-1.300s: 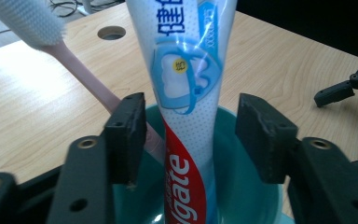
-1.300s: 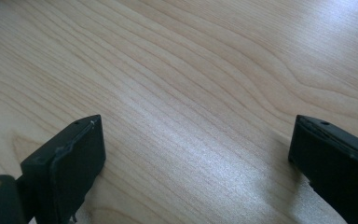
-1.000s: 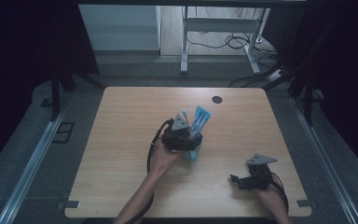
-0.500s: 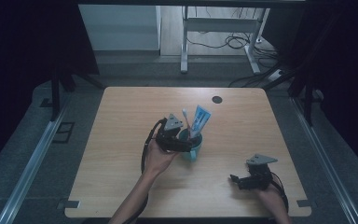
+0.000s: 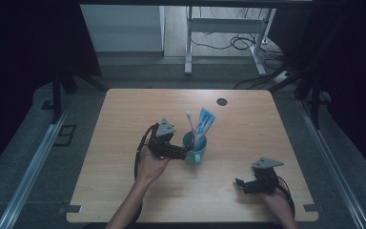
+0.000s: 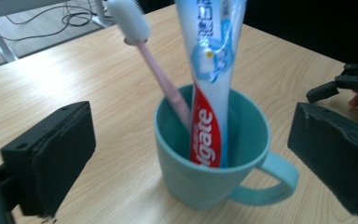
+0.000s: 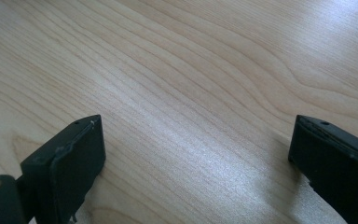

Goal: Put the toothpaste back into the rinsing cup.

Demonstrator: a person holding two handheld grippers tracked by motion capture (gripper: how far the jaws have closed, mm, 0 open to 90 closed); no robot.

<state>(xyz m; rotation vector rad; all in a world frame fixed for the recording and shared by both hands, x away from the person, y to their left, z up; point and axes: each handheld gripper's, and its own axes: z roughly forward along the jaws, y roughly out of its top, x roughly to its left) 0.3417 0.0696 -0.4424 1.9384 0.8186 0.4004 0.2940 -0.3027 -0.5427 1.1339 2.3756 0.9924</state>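
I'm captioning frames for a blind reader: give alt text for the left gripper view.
A teal mug on a wooden table holds a pink toothbrush and a toothpaste tube, standing between the left gripper's open black jaws, untouched.

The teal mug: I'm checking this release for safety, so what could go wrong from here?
The left gripper, jaws just opened, straddles the teal mug without touching it; pulling back crookedly could clip it. The toothpaste tube and toothbrush stand tall and leaning, so a knock might tip the mug.
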